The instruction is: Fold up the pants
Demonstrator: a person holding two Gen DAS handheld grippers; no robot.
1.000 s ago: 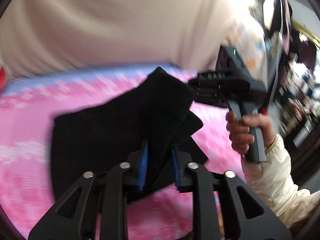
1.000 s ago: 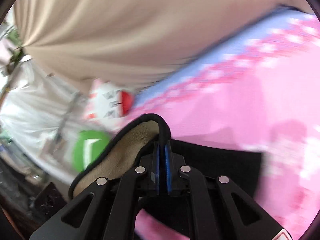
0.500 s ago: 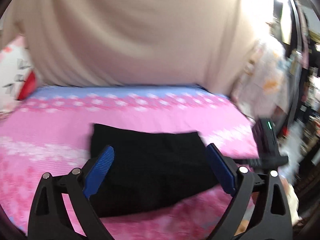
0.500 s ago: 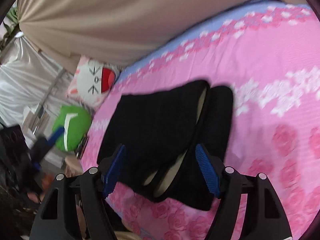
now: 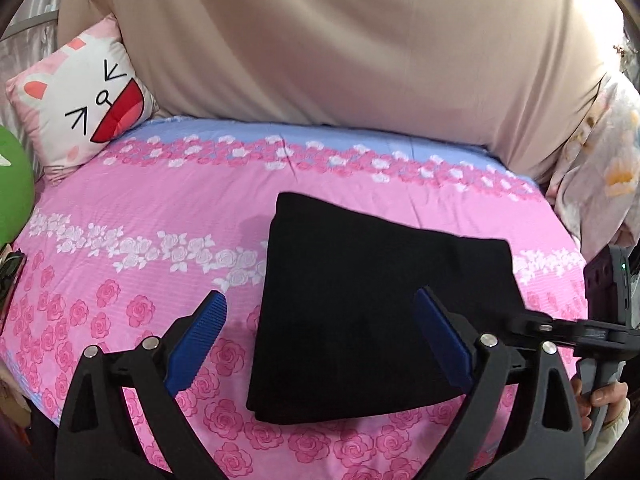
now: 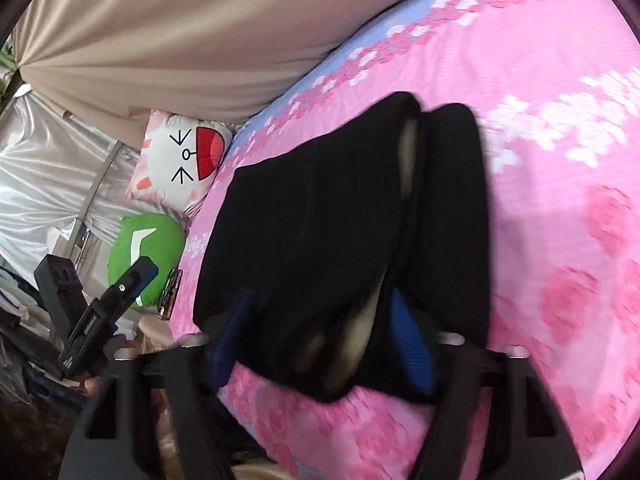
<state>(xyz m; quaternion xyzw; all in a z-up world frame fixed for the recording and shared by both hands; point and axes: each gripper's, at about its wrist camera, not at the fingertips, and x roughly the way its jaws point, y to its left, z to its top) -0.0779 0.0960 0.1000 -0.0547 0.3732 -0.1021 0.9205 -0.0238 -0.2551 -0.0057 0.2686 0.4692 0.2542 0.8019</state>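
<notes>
Black pants (image 5: 380, 300) lie folded in a flat rectangle on the pink flowered bedsheet (image 5: 140, 220). My left gripper (image 5: 320, 340) hovers over their near left part, open wide, nothing between its blue pads (image 5: 200, 340). From the right wrist, the pants (image 6: 320, 220) show stacked layers with a tan lining along the fold. My right gripper (image 6: 320, 340) straddles that layered near edge. Its jaws are closing, the pads still apart and blurred. A hand (image 5: 600, 396) holds the right gripper's body (image 5: 580, 332) at the bed's right edge.
A cat-face pillow (image 5: 80, 96) and a green cushion (image 5: 12, 184) sit at the bed's far left. A beige curtain (image 5: 320, 40) hangs behind the bed. Flowered bedding (image 5: 600, 160) is piled at the right. The left gripper's body (image 6: 120, 292) shows beside the green cushion (image 6: 148, 256).
A second ago both grippers were shut on lifted folds of the pants. Both let go, and the pants now lie flat. The left gripper drew back; the right one sank to the near edge.
</notes>
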